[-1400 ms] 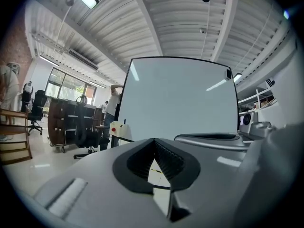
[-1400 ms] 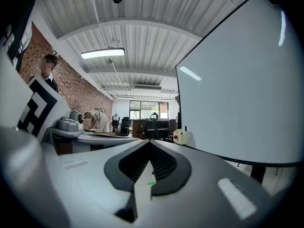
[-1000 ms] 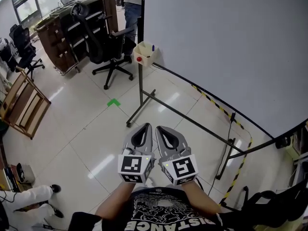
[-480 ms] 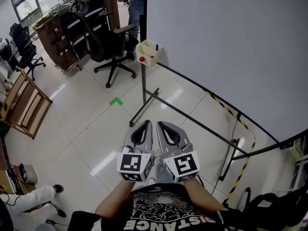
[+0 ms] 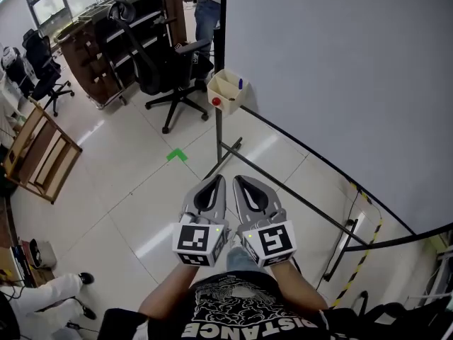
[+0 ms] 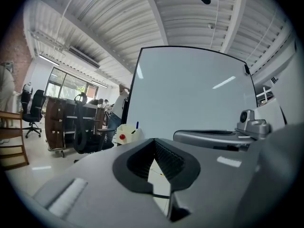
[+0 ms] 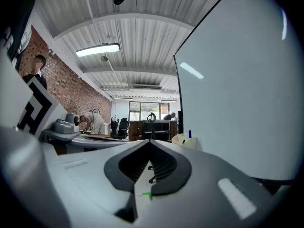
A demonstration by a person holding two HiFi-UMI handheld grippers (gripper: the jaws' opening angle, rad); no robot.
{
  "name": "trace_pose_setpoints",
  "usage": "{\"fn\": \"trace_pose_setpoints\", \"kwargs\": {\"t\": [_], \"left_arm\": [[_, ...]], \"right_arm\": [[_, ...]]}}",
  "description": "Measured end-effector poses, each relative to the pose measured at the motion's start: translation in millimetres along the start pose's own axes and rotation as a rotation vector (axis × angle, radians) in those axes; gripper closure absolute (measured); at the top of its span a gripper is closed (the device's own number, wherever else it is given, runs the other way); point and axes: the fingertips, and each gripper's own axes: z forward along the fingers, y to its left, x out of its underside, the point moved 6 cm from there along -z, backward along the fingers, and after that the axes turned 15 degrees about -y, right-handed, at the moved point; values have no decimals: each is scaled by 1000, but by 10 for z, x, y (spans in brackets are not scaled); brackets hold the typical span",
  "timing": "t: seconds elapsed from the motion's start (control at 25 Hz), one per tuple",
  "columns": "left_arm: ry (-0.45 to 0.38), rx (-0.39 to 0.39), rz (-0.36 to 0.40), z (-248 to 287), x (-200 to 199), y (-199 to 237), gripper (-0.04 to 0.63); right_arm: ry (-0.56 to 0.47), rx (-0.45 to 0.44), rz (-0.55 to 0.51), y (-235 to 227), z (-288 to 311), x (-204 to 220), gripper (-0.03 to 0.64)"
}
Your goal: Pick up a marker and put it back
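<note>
A cream holder box hangs at the whiteboard's lower left corner, with a blue marker standing in it and a red round thing on its front. My left gripper and right gripper are held side by side in front of my chest, well short of the box, both shut and empty. In the left gripper view the box and blue marker lie beyond the gripper. The right gripper view shows the box and marker past the gripper.
The whiteboard's stand legs cross the tiled floor ahead. A black office chair and dark shelving cart stand behind the box. A wooden frame leans at left, a green tape mark is on the floor, and a person stands at the back.
The holder box has shifted right and lower in the head view, slightly nearer. Both grippers stay shut together in front of my chest.
</note>
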Motion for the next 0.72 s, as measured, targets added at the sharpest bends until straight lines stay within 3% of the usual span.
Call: {"fn": "trace_pose_setpoints", "kwargs": {"t": [0.72], "left_arm": [[14,-81,26,1160,161,305,591]], "right_arm": [[6,-84,55,-870,917,219,621]]}}
